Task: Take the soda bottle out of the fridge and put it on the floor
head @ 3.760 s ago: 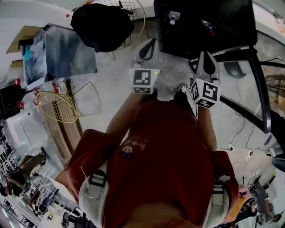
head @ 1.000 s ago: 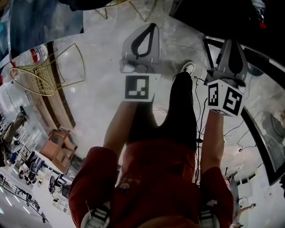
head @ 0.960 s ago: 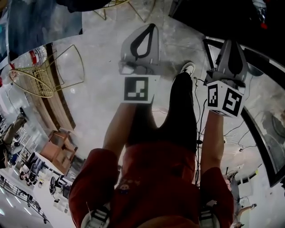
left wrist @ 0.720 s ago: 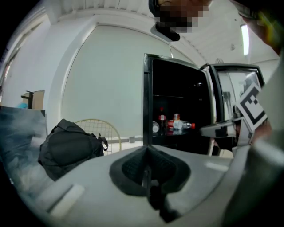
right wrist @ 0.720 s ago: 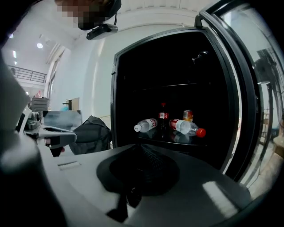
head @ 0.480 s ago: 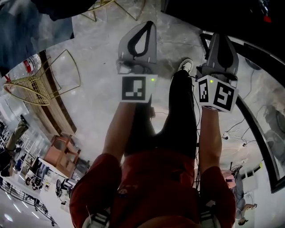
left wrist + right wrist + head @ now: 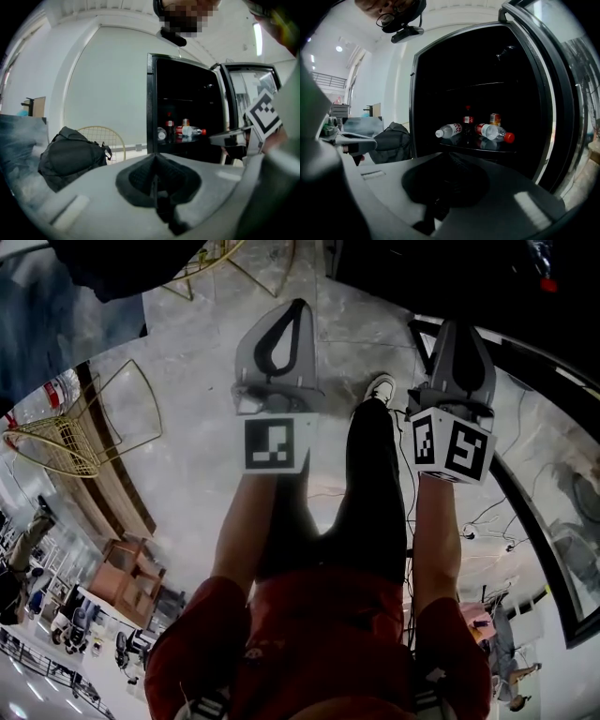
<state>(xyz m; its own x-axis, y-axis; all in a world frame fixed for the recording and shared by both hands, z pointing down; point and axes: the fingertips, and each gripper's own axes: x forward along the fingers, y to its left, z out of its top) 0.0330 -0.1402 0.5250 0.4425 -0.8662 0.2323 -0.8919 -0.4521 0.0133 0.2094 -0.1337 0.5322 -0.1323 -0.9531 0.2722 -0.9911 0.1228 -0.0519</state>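
Head view: left claw (image 7: 298, 307) and right claw (image 7: 457, 326) held out side by side in the upper middle, each closed to a point and empty. Beneath them, pale marbled floor (image 7: 187, 465), hard and glossy, with one shoe (image 7: 380, 388) between the claws. Gold wire chair (image 7: 70, 437) at far left, loose cables (image 7: 487, 521) at lower right, dark bulk of the fridge (image 7: 441, 268) along the top edge.

Left gripper view: jaws pressed together at lower centre (image 7: 154, 159), nothing between them. Fridge (image 7: 152, 93) right of centre with its door open. Black backpack (image 7: 70, 157) at lower left against a plain white wall.

Right gripper view: jaws likewise together (image 7: 446, 157), gripping nothing. Dead ahead at mid-frame, soda bottle (image 7: 468, 123) upright on the shelf (image 7: 478, 146), well apart from the claw. Two clear bottles (image 7: 450, 130) lying close on either side of it, a can (image 7: 495, 119) behind. Fridge door (image 7: 555, 93) swung out at right.

Likely trouble: reaching in with jaws not yet spread and shoving the bottle over; clipping a lying bottle and rolling it off the shelf; a slick bottle slipping from a loose pinch; tipping on the hard floor if set down crooked; snagging on the cables or the door.
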